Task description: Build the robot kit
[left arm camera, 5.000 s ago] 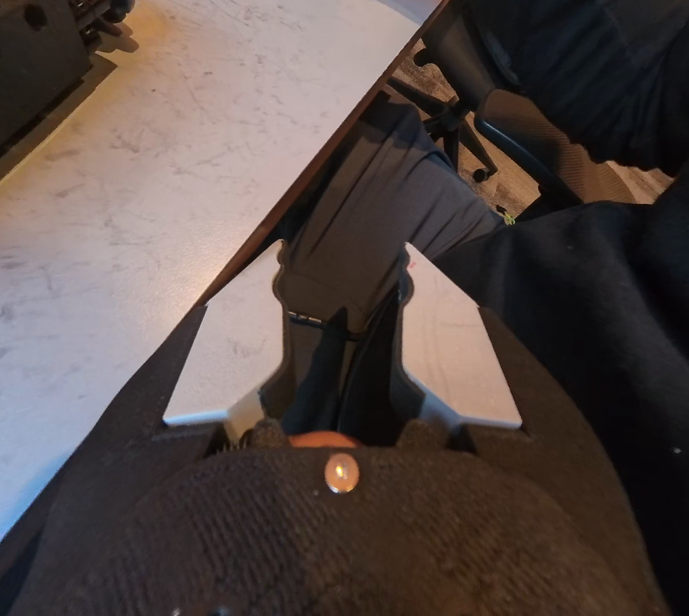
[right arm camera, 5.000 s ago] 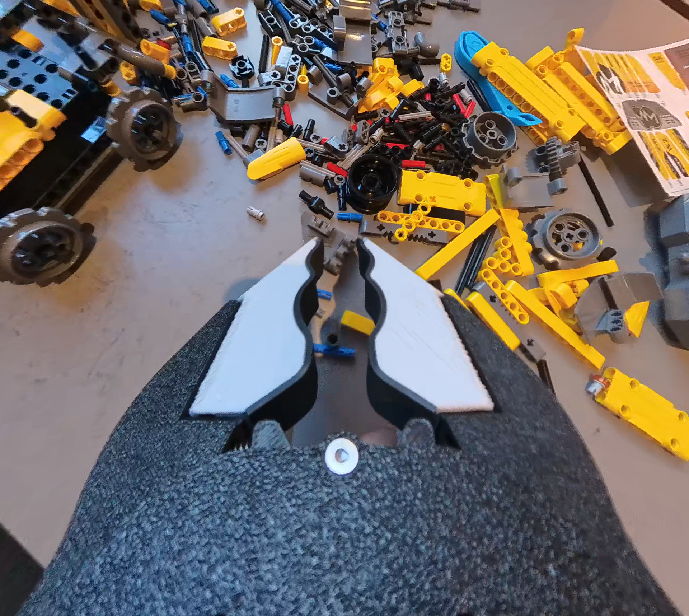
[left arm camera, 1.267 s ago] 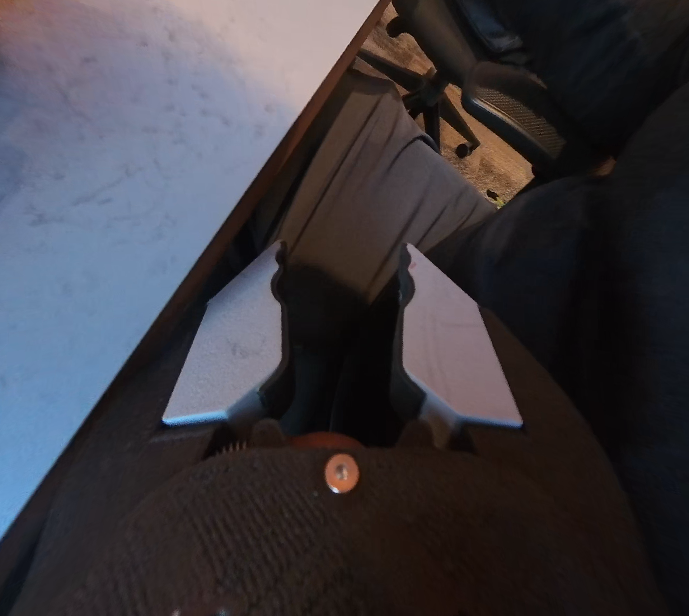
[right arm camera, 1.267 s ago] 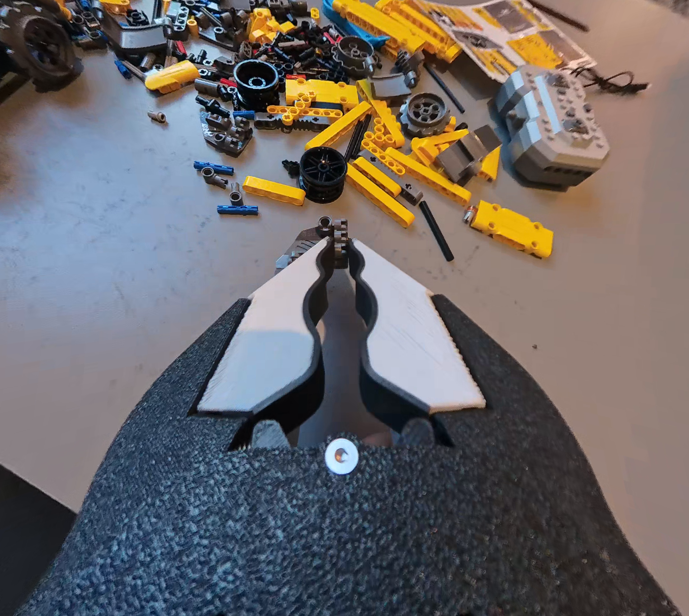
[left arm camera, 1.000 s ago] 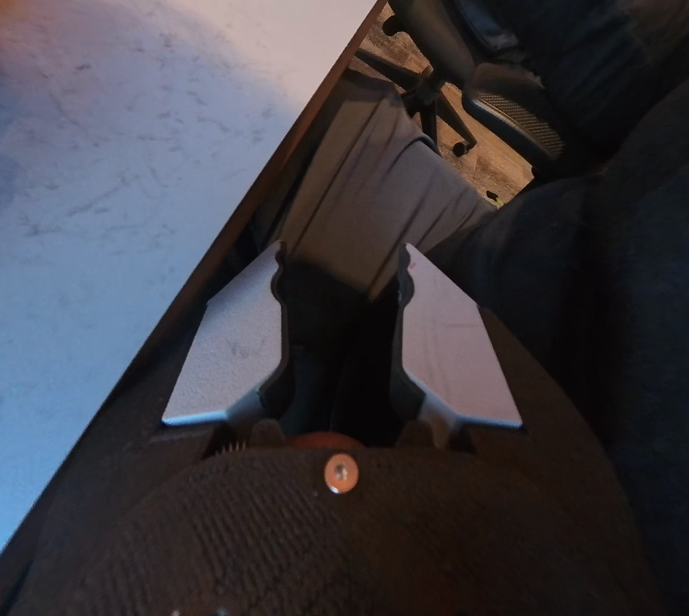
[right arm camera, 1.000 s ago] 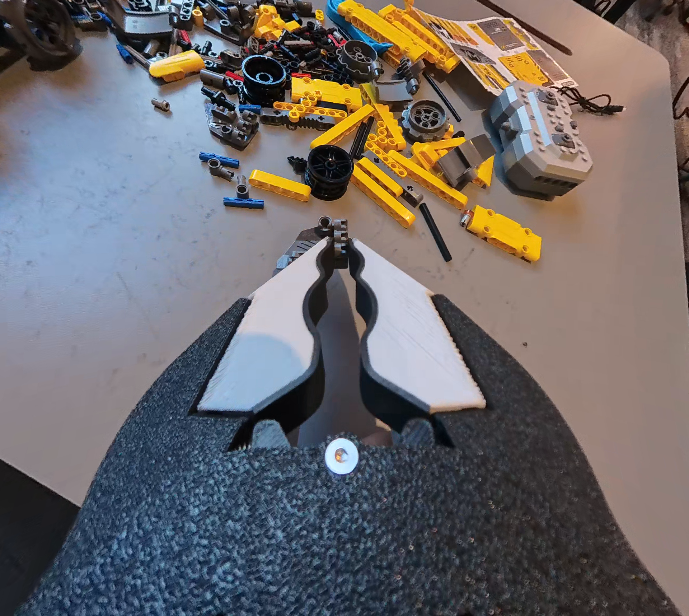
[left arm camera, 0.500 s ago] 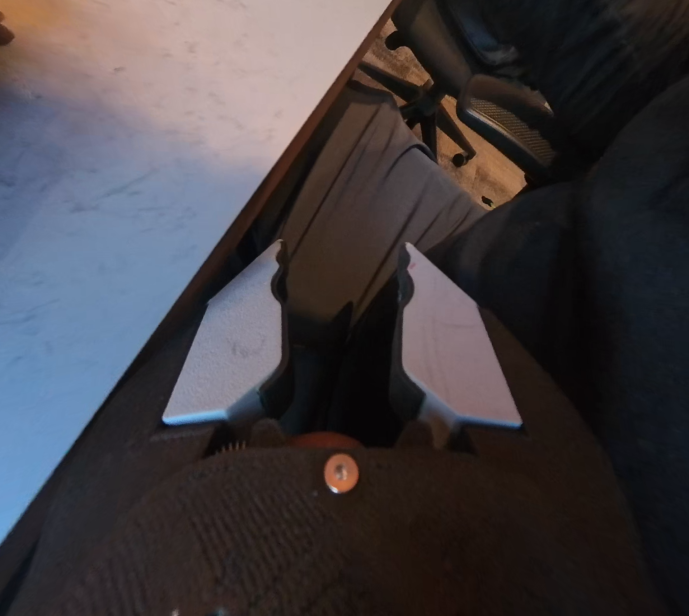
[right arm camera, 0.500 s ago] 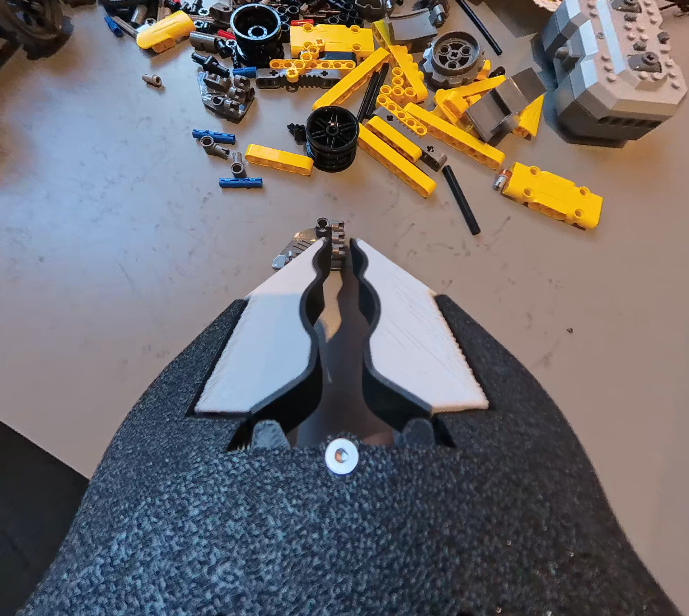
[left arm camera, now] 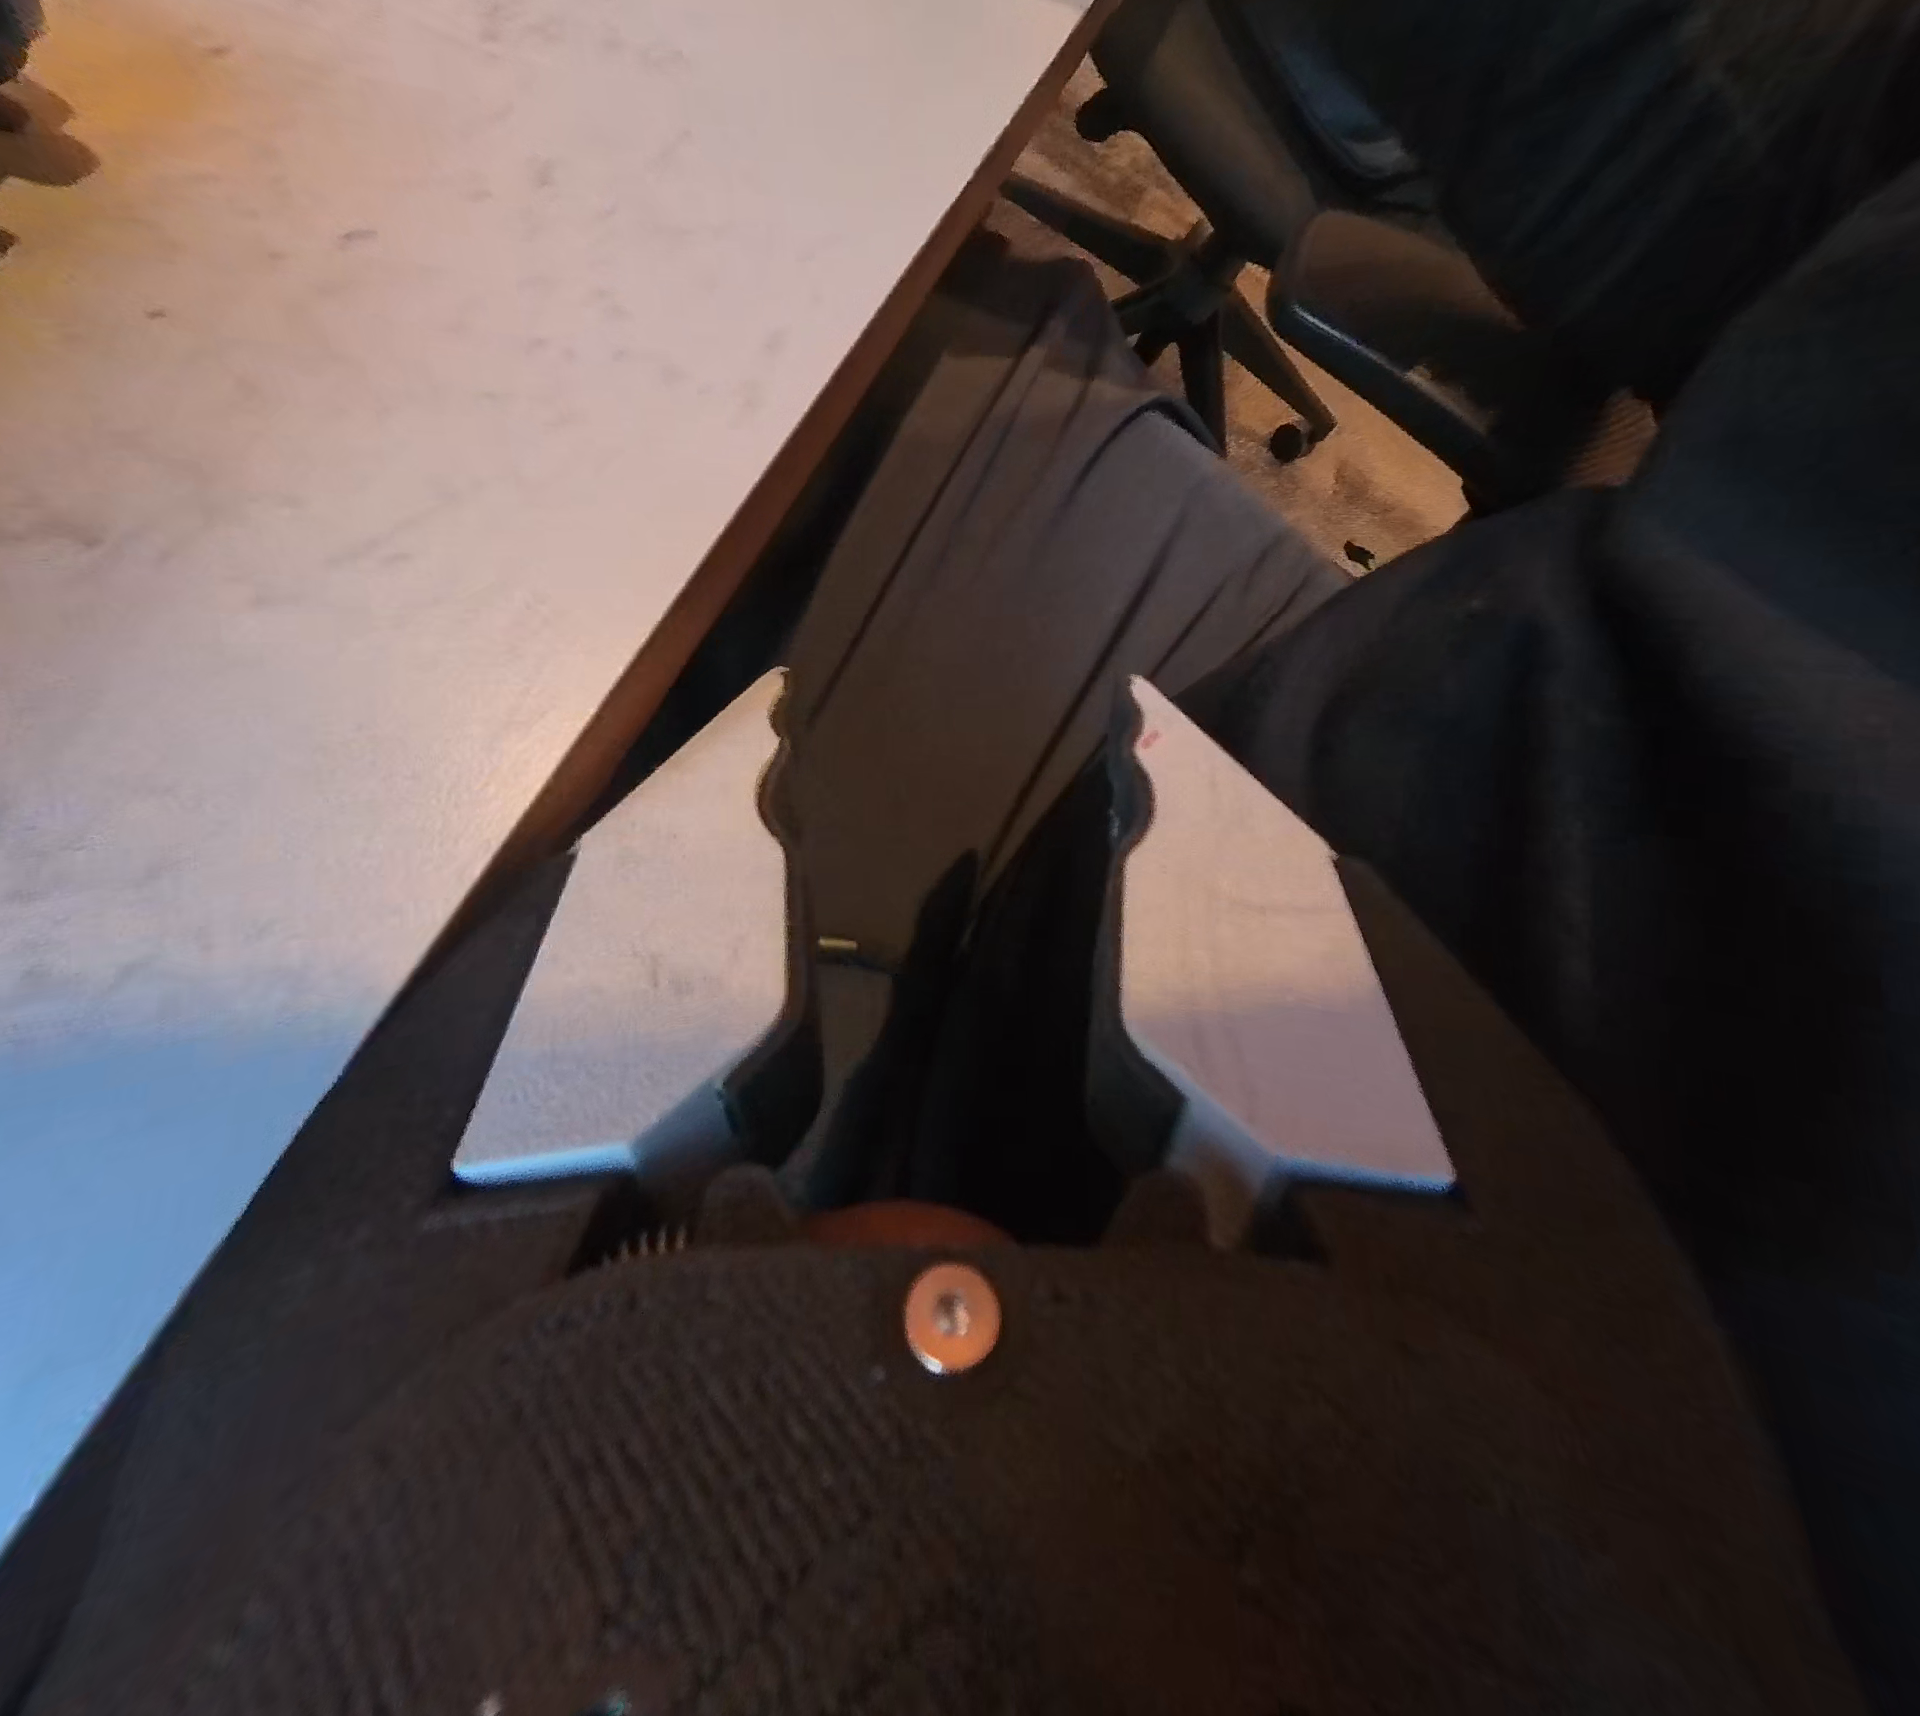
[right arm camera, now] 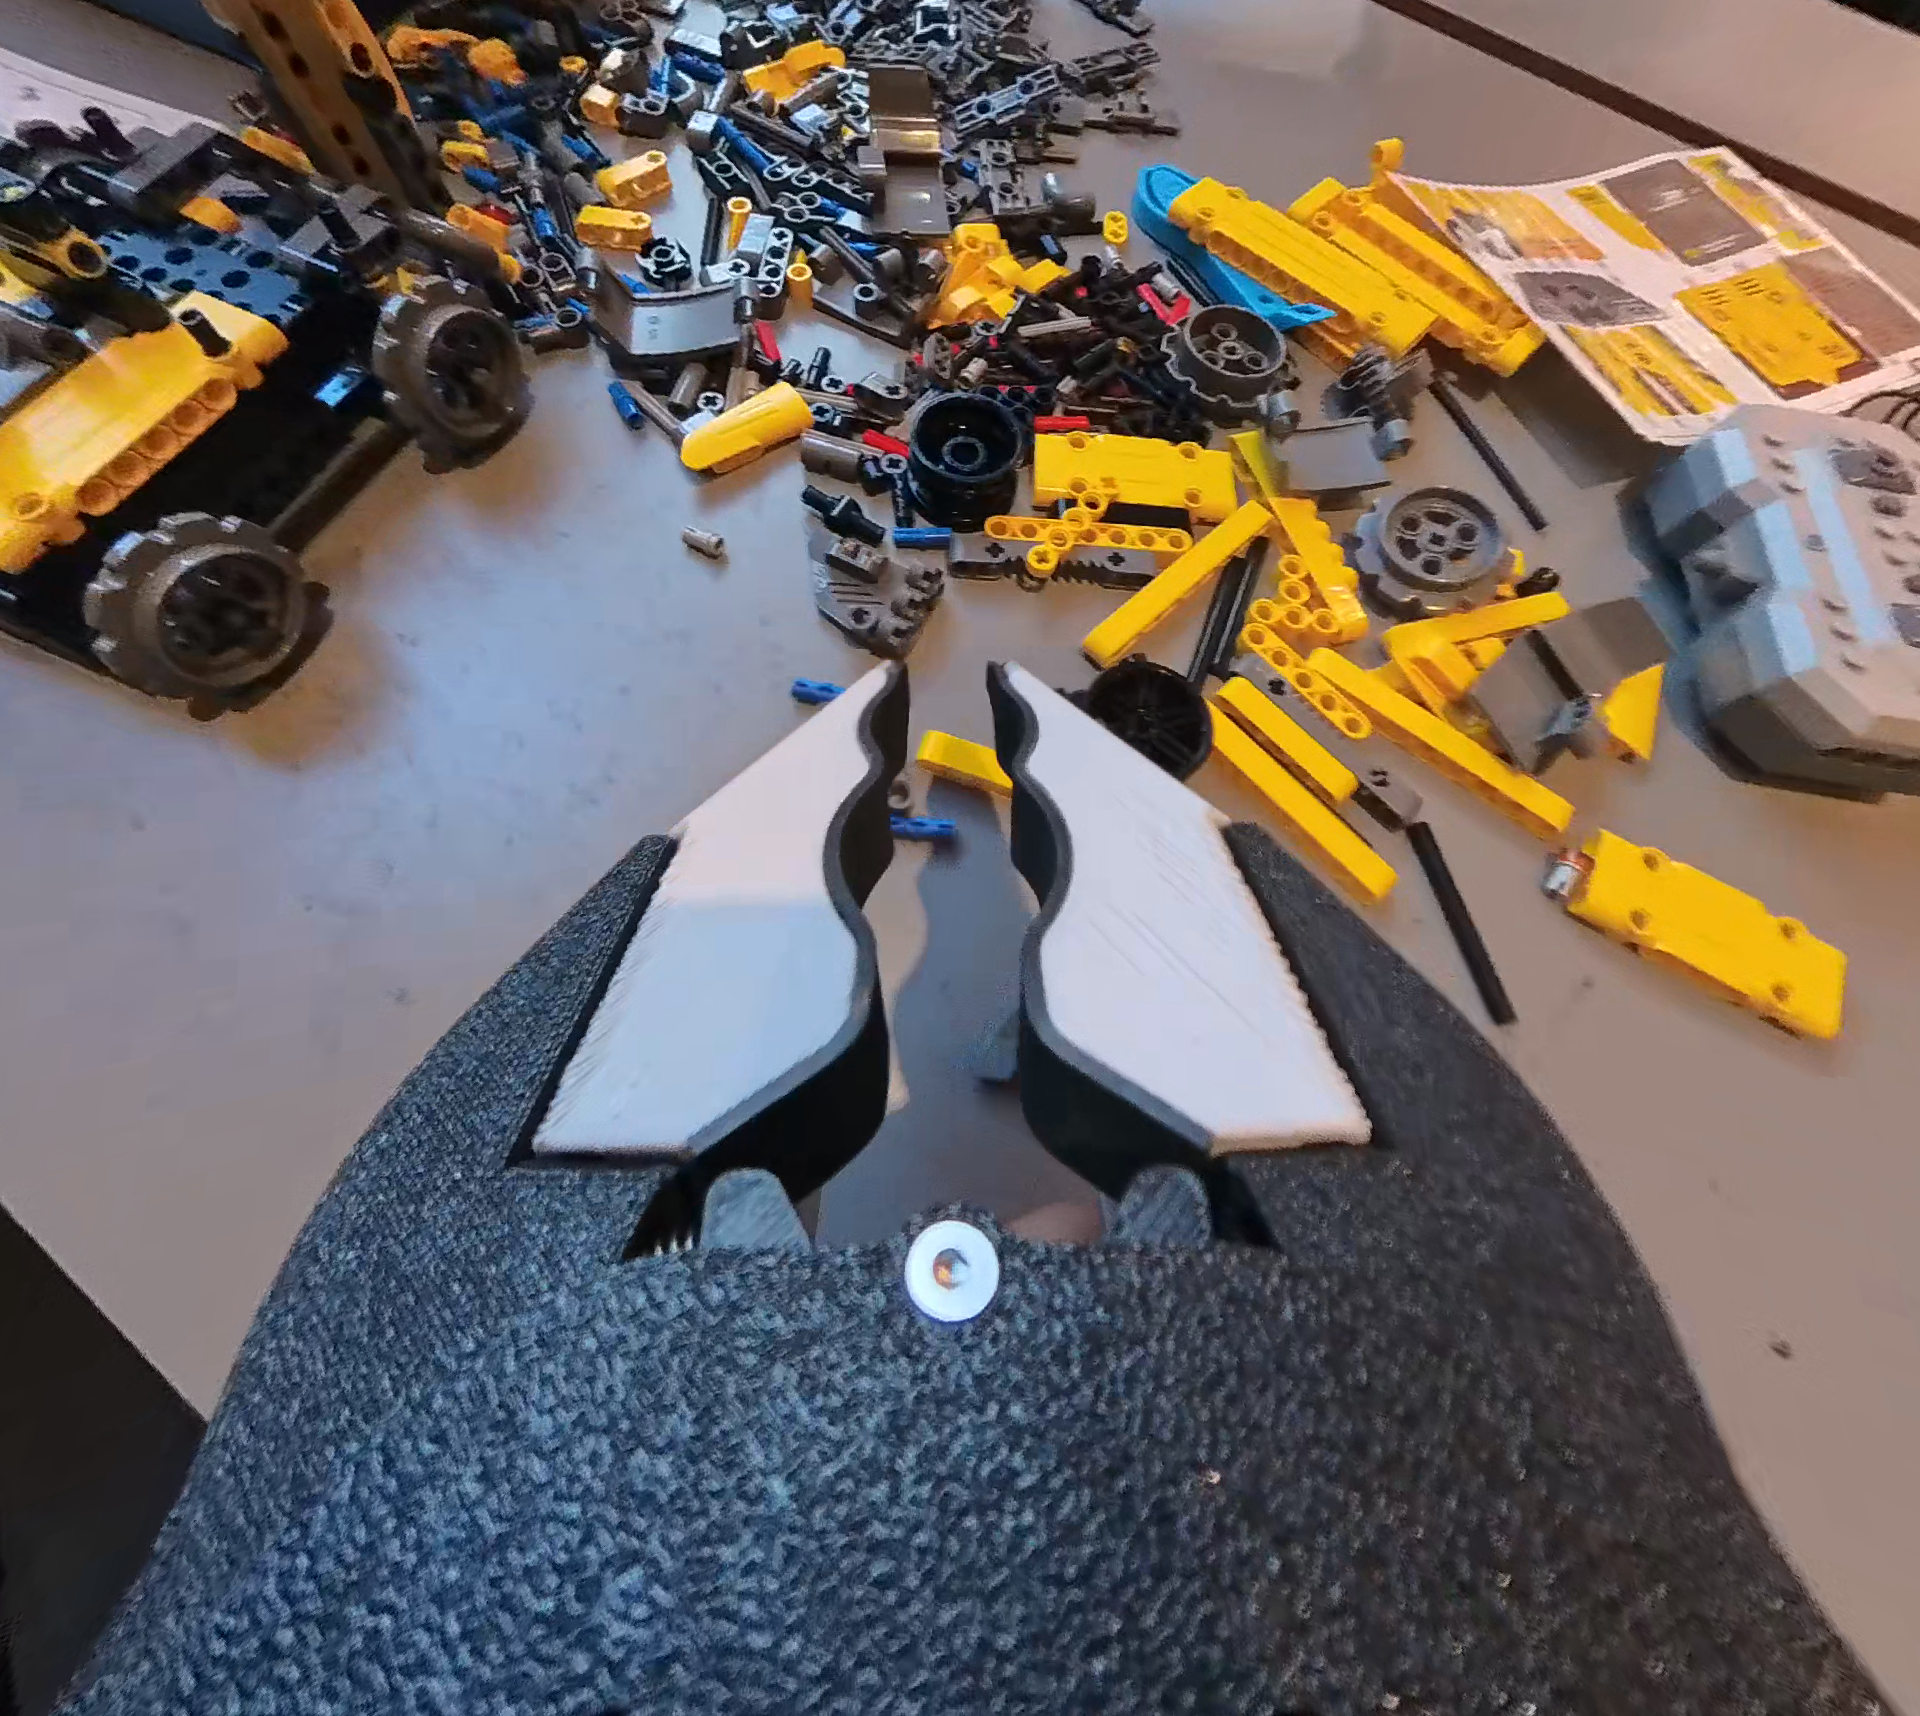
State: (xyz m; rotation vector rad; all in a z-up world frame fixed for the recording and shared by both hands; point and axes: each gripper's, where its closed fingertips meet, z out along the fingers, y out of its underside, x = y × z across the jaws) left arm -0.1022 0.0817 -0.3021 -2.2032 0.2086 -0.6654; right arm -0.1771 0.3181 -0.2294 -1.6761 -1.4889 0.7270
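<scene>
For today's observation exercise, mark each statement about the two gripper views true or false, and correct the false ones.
1. The right gripper is open and holds nothing. True.
2. The left gripper grips a yellow beam. False: it is open and empty, pointing past the table edge.
3. A partly built vehicle stands left of the loose parts. True.
4. The grey block sits among the parts on the far left. False: it is on the right, by the printed sheet.

Right gripper (right arm camera: 943, 690), earlier clamped on a dark grey toothed piece (right arm camera: 873, 591), now gapes empty, piece lying at twelve o'clock.
</scene>
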